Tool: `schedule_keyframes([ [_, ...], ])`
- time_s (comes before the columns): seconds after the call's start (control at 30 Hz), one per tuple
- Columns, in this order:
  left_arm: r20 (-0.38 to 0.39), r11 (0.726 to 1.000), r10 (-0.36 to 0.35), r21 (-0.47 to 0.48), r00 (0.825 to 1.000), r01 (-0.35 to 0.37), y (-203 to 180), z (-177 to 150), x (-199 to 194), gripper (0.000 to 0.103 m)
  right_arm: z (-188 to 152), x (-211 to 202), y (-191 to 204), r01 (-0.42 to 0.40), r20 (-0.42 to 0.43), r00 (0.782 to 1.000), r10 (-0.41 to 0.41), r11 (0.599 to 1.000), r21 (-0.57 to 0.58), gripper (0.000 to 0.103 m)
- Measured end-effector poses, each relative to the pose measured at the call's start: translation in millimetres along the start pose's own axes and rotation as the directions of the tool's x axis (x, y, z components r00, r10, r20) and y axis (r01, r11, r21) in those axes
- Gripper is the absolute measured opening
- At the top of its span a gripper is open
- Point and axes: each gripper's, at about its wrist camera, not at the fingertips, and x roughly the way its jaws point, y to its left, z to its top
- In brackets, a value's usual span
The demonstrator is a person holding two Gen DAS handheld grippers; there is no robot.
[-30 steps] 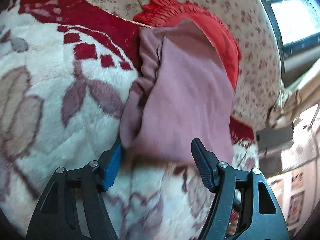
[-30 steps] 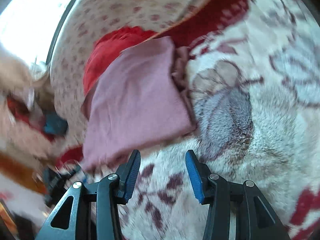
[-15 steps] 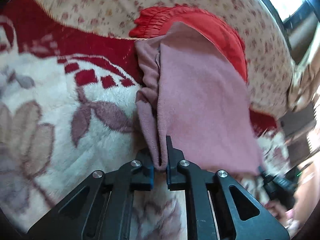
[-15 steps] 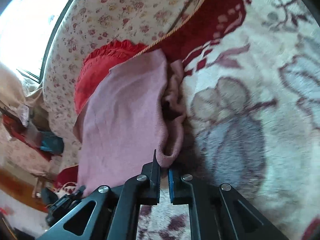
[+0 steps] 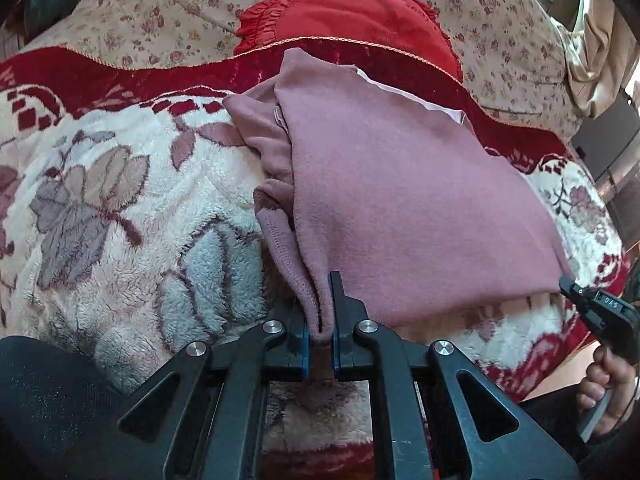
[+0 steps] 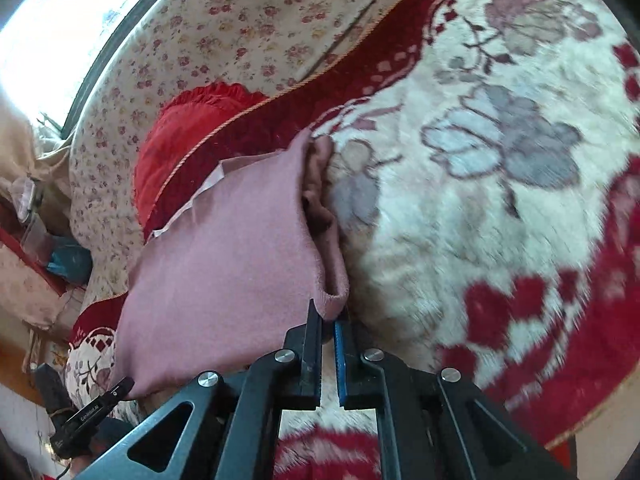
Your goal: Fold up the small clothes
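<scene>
While the fleece blanket with its cream ground, grey-mauve flowers and dark red border covered most of the bed, a floral-print sheet showed beyond its far edge. A red ruffled cushion lay on that sheet, partly tucked under the blanket's corded border. The pink garment lay on the blanket, near the red border, folded over on itself; a paler inner layer peeked out along its far edge, and loose bunched folds sat along its left side as seen from the left wrist. Its near edge was raised off the blanket.

Left tool: closed on the garment's near left corner, hem pinched between the blue pads. Right tool: closed on the opposite near corner, a rolled bit of hem caught at the tips. In the left wrist view the right tool's tip reached the garment's far right corner, with the person's right hand below it. In the right wrist view the left tool appeared at lower left, touching the cloth's corner.
</scene>
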Motion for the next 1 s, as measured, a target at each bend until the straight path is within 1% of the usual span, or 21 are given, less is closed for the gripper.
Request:
schedule_keyframes([
  [0.2, 0.017, 0.999, 0.018, 0.027, 1.000, -0.019, -4, -4, 1, 0.006, 4, 3, -9, 0.051, 0.027, 0.998, -0.052, 0.998, 0.037, 0.005],
  [0.23, 0.017, 0.999, 0.018, 0.026, 1.000, -0.018, -4, -5, 2, 0.006, 5, 1, -7, 0.072, 0.037, 0.997, -0.073, 0.997, 0.027, 0.006],
  [0.27, 0.016, 0.999, 0.018, 0.027, 1.000, -0.018, -4, -5, 2, 0.006, 7, -3, -2, 0.111, 0.067, 0.992, -0.111, 0.994, 0.009, 0.006],
  [0.3, 0.016, 0.999, 0.016, 0.027, 1.000, -0.017, -4, -5, 3, 0.006, 8, -8, 2, 0.146, 0.097, 0.985, -0.145, 0.989, -0.007, 0.006],
  [0.33, 0.014, 1.000, 0.015, 0.025, 1.000, -0.015, -3, -5, 3, 0.006, 10, -15, 8, 0.204, 0.148, 0.969, -0.198, 0.978, -0.028, 0.006],
  [0.4, 0.012, 1.000, 0.012, 0.022, 1.000, -0.012, -2, -4, 4, 0.006, 14, -31, 14, 0.261, 0.234, 0.940, -0.249, 0.965, -0.022, 0.006],
  [0.43, 0.011, 1.000, 0.011, 0.021, 1.000, -0.011, -2, -4, 4, 0.006, 15, -35, 15, 0.284, 0.255, 0.928, -0.271, 0.959, -0.017, 0.006],
  [0.47, 0.010, 1.000, 0.011, 0.021, 1.000, -0.011, -3, -4, 5, 0.006, 16, -41, 18, 0.315, 0.296, 0.908, -0.295, 0.949, -0.021, 0.006],
  [0.5, 0.010, 1.000, 0.011, 0.021, 1.000, -0.011, -3, -4, 5, 0.006, 17, -44, 22, 0.322, 0.317, 0.901, -0.296, 0.946, -0.031, 0.006],
  [0.53, 0.009, 1.000, 0.011, 0.022, 1.000, -0.011, -3, -4, 5, 0.006, 18, -45, 27, 0.322, 0.327, 0.900, -0.289, 0.945, -0.053, 0.006],
  [0.63, 0.010, 1.000, 0.006, 0.015, 1.000, -0.006, -2, -4, 6, 0.006, 19, -31, 55, 0.306, 0.298, 0.925, -0.237, 0.929, -0.209, 0.006],
  [0.67, 0.010, 1.000, 0.003, 0.012, 1.000, -0.003, -3, -5, 6, 0.007, 19, -23, 65, 0.292, 0.269, 0.938, -0.220, 0.919, -0.264, 0.006],
  [0.73, 0.010, 1.000, -0.013, -0.004, 1.000, 0.013, 1, -5, 7, 0.008, 22, -3, 79, 0.261, 0.195, 0.959, -0.205, 0.907, -0.331, 0.006],
  [0.77, 0.011, 1.000, -0.024, -0.015, 1.000, 0.024, 4, -4, 7, 0.008, 26, 6, 84, 0.244, 0.157, 0.967, -0.199, 0.899, -0.363, 0.006],
  [0.8, 0.010, 0.999, -0.036, -0.034, 0.999, 0.037, 7, -4, 9, 0.011, 27, 14, 89, 0.232, 0.128, 0.972, -0.197, 0.888, -0.396, 0.006],
  [0.83, 0.006, 0.997, -0.053, -0.059, 0.999, 0.054, 12, -3, 11, 0.013, 31, 27, 95, 0.209, 0.082, 0.978, -0.192, 0.870, -0.447, 0.006],
  [0.87, 0.003, 0.995, -0.064, -0.071, 0.998, 0.064, 14, -3, 12, 0.013, 32, 35, 96, 0.205, 0.058, 0.978, -0.202, 0.857, -0.473, 0.006],
  [0.9, 0.001, 0.994, -0.077, -0.080, 0.997, 0.077, 15, -3, 13, 0.014, 32, 48, 94, 0.222, 0.022, 0.969, -0.245, 0.835, -0.504, 0.006],
  [0.93, 0.002, 0.992, -0.086, -0.092, 0.996, 0.086, 17, -3, 13, 0.015, 30, 62, 91, 0.236, -0.022, 0.957, -0.291, 0.815, -0.529, 0.006],
  [0.97, 0.001, 0.990, -0.096, -0.104, 0.995, 0.096, 18, -4, 13, 0.015, 25, 77, 84, 0.235, -0.071, 0.944, -0.322, 0.807, -0.542, 0.006],
  [1.0, -0.001, 0.987, -0.110, -0.114, 0.994, 0.109, 20, -3, 14, 0.018, 21, 74, 82, 0.231, -0.035, 0.954, -0.296, 0.809, -0.541, 0.008],
])
